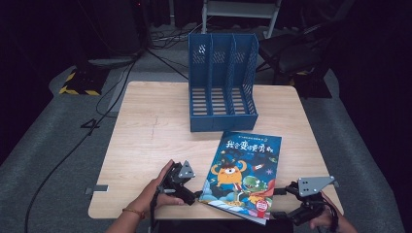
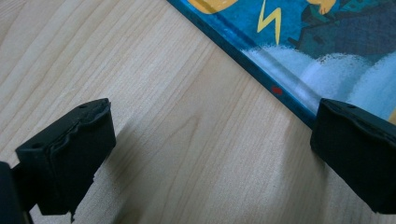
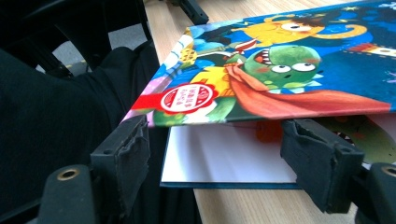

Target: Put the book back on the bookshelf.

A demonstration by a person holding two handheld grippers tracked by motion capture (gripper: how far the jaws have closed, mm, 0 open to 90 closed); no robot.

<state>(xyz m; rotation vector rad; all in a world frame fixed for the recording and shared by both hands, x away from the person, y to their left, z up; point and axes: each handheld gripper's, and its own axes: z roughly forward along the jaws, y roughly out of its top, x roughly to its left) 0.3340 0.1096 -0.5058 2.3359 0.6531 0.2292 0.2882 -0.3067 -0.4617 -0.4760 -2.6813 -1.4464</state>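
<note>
While both grippers' [image 1: 198,193] [image 1: 280,203] jaws gape, the glossy book [image 1: 243,170] lies on pale woodgrain.

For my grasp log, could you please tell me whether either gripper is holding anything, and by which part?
Nothing is held. The left gripper is open beside the book; the right gripper is open at its lifted cover's corner.

Wooden table [image 1: 145,145]; black chair [image 1: 296,53] behind; cables on floor.

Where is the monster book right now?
In the high view the monster book lies flat at the table's near edge, just in front of the blue file rack, between the left claw and the right claw.
</note>
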